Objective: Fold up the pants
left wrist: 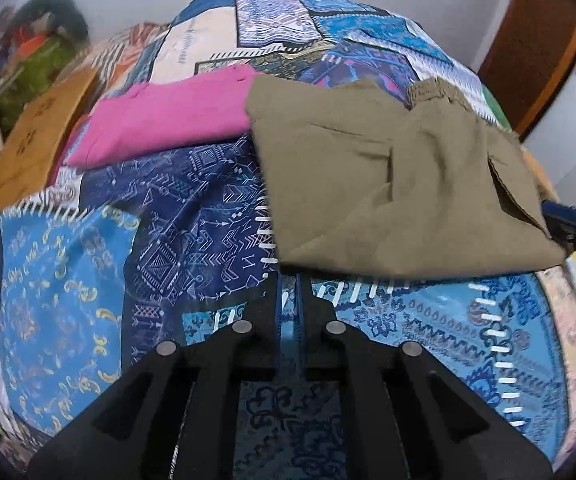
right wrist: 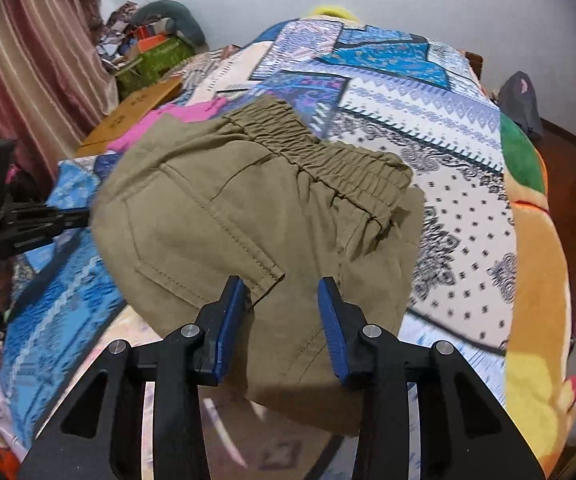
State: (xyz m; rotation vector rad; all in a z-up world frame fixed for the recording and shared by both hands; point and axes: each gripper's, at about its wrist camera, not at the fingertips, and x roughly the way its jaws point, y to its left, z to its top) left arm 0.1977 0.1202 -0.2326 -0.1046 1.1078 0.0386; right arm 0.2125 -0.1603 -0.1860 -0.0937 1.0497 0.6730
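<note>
While the olive pants [right wrist: 248,220] lie folded into a compact bundle on the patchwork bedspread [left wrist: 192,216], elastic waistband [right wrist: 320,148] towards the far side, the right gripper [right wrist: 282,292] hangs over their near edge with its blue pads spread apart, holding nothing. The left gripper [left wrist: 287,280] sits just beside the bundle's edge, fingers pressed nearly together and empty. A pink folded garment [left wrist: 160,124] lies just beyond, touching the pants.

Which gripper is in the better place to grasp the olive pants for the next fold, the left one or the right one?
Probably the right gripper: its jaws stand open directly over the olive pants. The left gripper is nearly shut, at the pants' near edge, and seems to hold nothing.
</note>
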